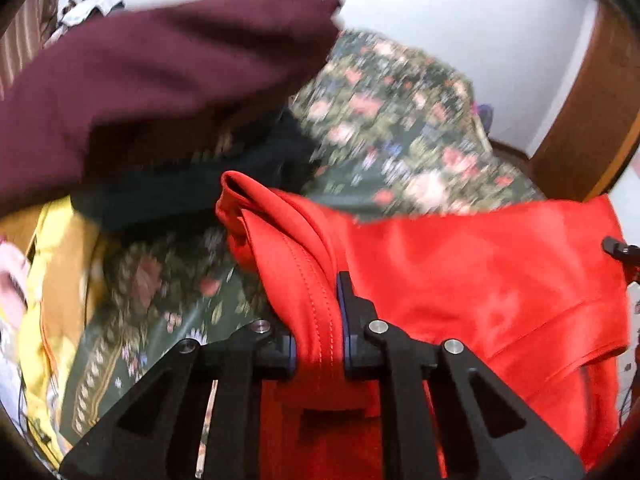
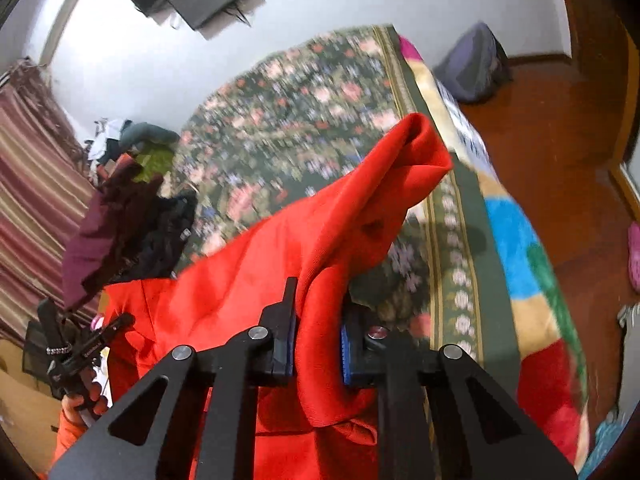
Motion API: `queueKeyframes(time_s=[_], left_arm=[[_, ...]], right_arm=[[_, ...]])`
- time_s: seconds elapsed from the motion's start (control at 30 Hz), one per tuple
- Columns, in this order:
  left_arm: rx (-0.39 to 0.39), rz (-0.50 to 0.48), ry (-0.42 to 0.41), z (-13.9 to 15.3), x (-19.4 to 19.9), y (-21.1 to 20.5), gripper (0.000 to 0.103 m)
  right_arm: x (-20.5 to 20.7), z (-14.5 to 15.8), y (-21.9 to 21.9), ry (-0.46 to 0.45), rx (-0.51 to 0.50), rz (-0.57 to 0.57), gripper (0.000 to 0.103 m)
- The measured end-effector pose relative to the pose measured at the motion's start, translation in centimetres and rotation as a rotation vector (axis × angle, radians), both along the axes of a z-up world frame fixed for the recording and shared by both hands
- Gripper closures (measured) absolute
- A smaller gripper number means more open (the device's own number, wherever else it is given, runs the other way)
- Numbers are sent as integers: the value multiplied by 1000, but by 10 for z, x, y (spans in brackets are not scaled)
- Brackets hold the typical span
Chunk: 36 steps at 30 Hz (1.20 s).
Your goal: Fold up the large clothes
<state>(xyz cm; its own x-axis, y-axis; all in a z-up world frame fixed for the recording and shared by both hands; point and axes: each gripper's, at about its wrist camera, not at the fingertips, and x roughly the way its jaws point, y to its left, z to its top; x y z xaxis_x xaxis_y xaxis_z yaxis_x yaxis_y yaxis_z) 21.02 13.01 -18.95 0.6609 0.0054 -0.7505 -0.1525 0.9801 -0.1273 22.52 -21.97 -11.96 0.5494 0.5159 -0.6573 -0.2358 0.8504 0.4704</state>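
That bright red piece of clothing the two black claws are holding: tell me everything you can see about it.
The red garment is a plain, bright, smooth, slightly shiny fabric with a stitched seam showing. It is crumpled rather than folded, stretched between two grips: the left gripper pinches a bunched, seamed edge, and the right gripper pinches another gathered fold, beyond which a loose end sticks up. It hangs over the floral bedspread, near a maroon garment. What kind of garment it is cannot be told.
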Motion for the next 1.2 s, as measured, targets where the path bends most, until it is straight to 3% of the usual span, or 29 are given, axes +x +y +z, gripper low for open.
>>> queueKeyframes(time_s=[0.17, 0.37, 0.63, 0.87, 1.03, 1.2], left_arm=[[35, -43, -88, 36, 19, -12, 89], [92, -74, -124, 45, 54, -27, 89], [108, -74, -50, 15, 106, -25, 89], [88, -35, 45, -28, 132, -9, 87], [135, -48, 79, -39, 128, -12, 81], [147, -43, 97, -32, 115, -12, 67]], right_arm=[[15, 19, 8, -77, -69, 2, 89], [42, 28, 1, -120, -99, -62, 89], [74, 4, -9, -93, -200, -118, 89], [94, -36, -15, 12, -257, -113, 89], [85, -27, -16, 1, -287, -87, 82], [60, -12, -12, -18, -409, -60, 77]])
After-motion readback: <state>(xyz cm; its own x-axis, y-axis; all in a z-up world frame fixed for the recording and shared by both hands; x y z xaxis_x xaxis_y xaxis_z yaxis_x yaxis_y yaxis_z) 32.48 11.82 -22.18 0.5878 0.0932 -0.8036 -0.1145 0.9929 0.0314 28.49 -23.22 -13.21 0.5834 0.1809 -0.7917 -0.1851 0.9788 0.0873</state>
